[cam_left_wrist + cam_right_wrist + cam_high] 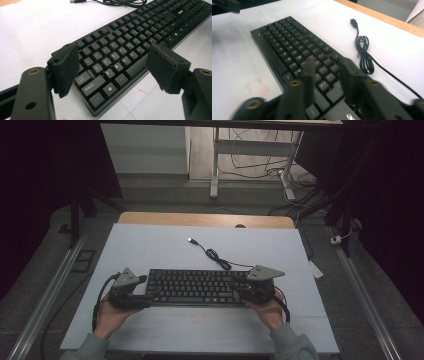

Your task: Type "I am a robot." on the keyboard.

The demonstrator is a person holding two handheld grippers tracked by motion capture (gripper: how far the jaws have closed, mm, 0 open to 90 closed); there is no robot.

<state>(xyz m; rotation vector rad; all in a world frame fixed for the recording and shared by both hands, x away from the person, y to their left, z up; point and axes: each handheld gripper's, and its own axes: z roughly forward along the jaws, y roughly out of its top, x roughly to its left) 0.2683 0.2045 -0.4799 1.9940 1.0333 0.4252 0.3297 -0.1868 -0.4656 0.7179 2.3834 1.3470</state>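
**Keyboard at the near middle of the table, one gripper at each end**

Keyboard (197, 287): a black unit lying flat on the white table sheet (150, 250), lengthwise across the near middle. Its cable (216, 256) runs from the rear edge, passes through a small coil and ends in a loose USB plug (191, 240) on the sheet.

Left gripper (145, 298): positioned at the keyboard's left end. In the left gripper view the jaws stand wide apart, one pad (67, 68) over the rear left corner, the other (166, 65) beyond the front edge. The keyboard end lies between them. Contact between pads and casing cannot be confirmed. Nothing is clamped.

Right gripper (239, 291): positioned at the right end. The right gripper view (329, 75) is motion-blurred; the jaws appear parted by a moderate gap above the keys, gripping nothing. Whether the tips touch the keycaps cannot be determined.

From above, each gripper's grey plate and the hand (112, 315) behind it cover the keyboard's end edges. The right hand (270, 312) is partly cut by its sleeve. Faint red marks (199, 318) on the sheet are barely legible.
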